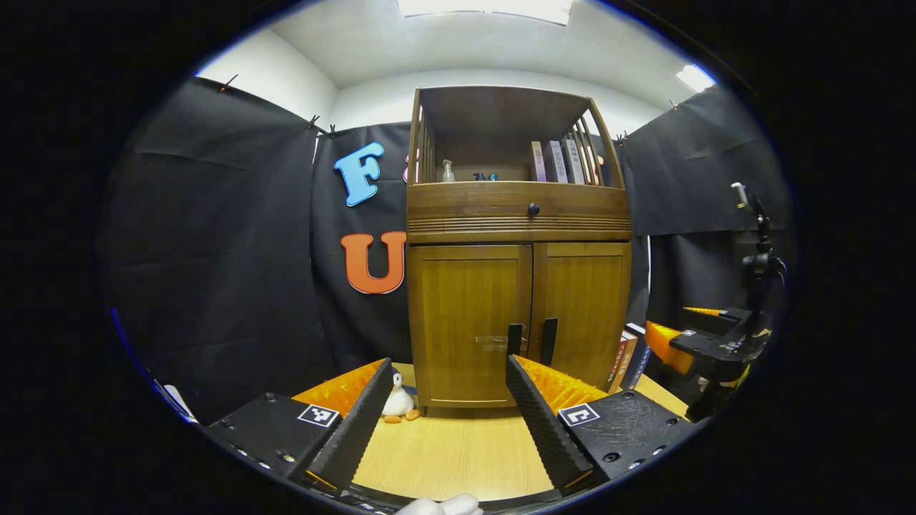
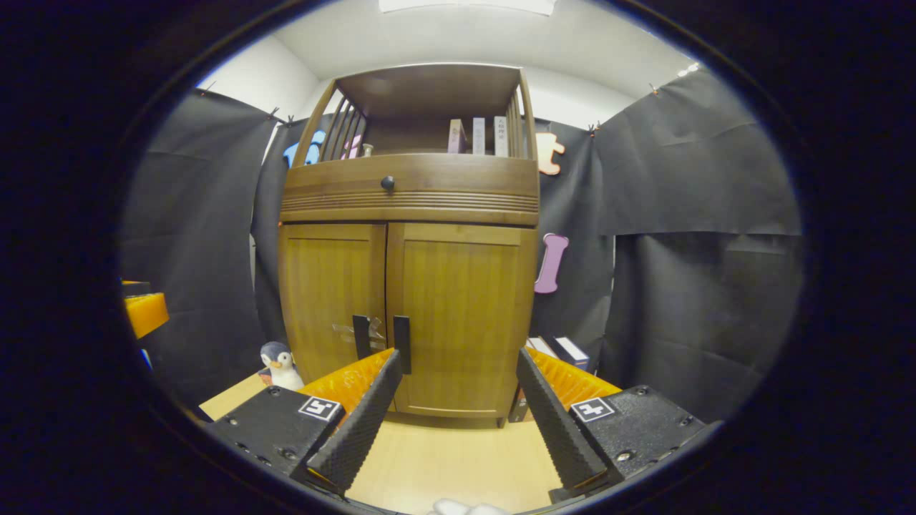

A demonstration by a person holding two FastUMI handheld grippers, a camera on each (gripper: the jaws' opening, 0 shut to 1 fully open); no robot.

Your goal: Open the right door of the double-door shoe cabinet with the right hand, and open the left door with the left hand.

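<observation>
2 claws, left claw [image 1: 449, 372] and right claw [image 2: 458, 365], gape empty; shoe cabinet [image 2: 408, 286] upright, doors closed.

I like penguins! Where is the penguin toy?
In the right gripper view, the penguin toy stands on the table, beside the cabinet's lower left corner.

book spines [image 1: 557, 162] too small to read

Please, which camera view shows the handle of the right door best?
The right gripper view: the right door handle stands whole on the closed right door, just above one finger of the open right gripper. In the left gripper view the same handle is smaller and seen more from the side.
</observation>
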